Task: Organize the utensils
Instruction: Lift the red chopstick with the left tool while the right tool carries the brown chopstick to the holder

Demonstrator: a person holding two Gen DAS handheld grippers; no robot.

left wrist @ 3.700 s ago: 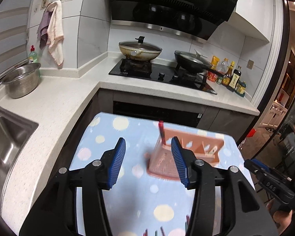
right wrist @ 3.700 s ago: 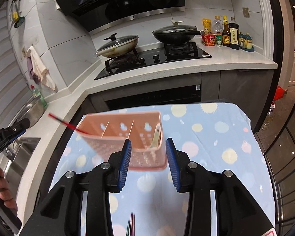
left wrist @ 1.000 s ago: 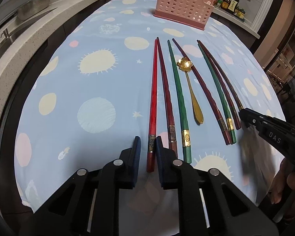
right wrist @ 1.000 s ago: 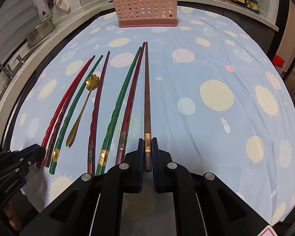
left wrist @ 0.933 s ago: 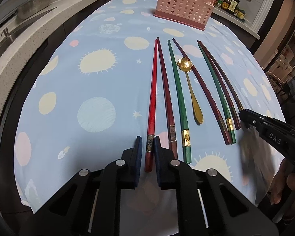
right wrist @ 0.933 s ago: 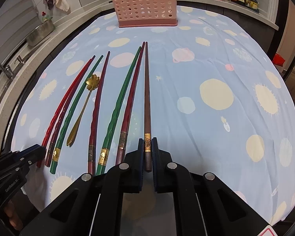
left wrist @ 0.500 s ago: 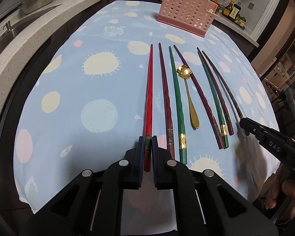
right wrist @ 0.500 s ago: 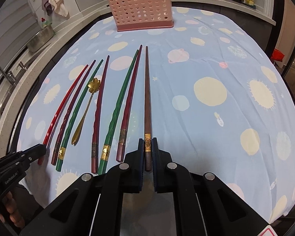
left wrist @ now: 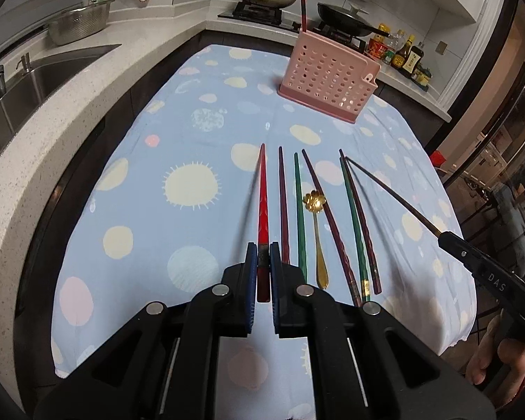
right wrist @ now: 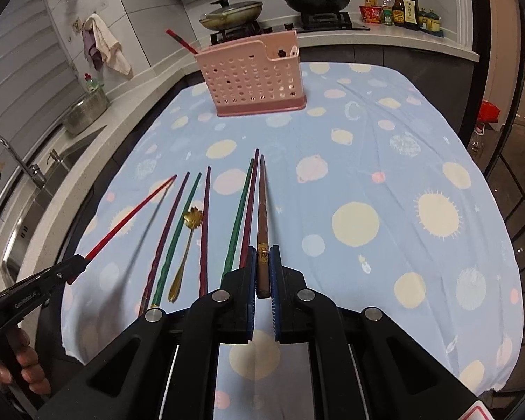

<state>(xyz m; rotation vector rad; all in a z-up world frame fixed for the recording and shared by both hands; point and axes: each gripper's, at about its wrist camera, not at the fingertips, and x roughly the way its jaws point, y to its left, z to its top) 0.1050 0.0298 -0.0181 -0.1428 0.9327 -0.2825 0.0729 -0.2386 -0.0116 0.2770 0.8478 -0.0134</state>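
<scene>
The left gripper (left wrist: 261, 262) is clamped on a red chopstick (left wrist: 262, 206); the right gripper (right wrist: 262, 262) is clamped on a brown chopstick (right wrist: 262, 210). Both chopsticks are held above the cloth-covered counter (left wrist: 192, 133).

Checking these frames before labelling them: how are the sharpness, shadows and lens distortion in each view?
Left wrist view: fisheye bends the counter edge and darkens the corners; the red chopstick is sharp and casts a soft shadow to its left on the cloth. Right wrist view: same bowing; the brown chopstick is crisp, and glare shows only on the gold spoon.
</scene>
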